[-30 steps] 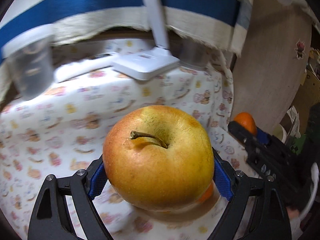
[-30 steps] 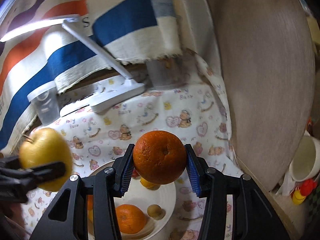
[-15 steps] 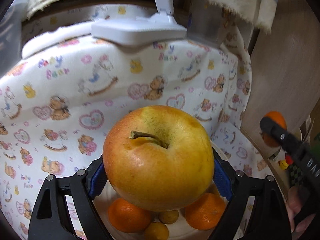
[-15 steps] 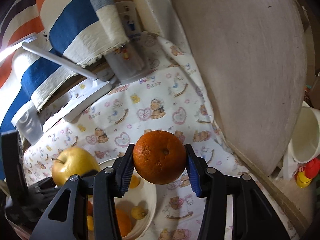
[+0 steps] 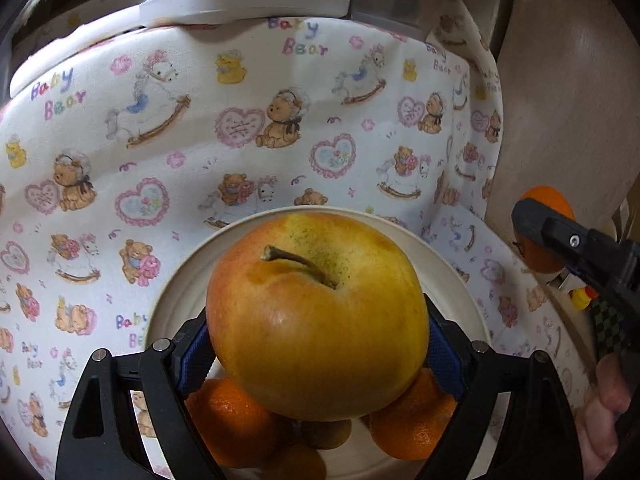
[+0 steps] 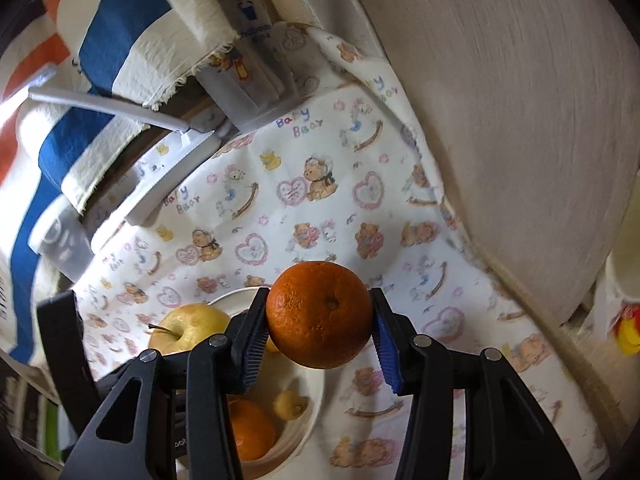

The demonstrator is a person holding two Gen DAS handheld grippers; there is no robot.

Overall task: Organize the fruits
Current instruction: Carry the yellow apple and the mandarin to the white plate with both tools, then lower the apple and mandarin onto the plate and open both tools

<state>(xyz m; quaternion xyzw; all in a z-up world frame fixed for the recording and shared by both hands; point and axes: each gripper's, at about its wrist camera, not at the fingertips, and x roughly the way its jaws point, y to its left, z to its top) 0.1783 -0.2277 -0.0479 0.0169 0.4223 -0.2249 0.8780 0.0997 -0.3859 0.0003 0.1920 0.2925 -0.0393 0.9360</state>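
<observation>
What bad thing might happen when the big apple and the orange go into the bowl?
1. The bowl already holds two oranges and small yellow fruits; the heavy apple, dropped by the left gripper, might bruise or scatter them.
2. The right gripper carries its orange close by, so the two grippers might bump.

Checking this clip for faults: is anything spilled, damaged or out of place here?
Nothing stands out. The apple sits whole in the left gripper above the bowl, the orange in the right gripper, and the cloth shows no spills.
</observation>
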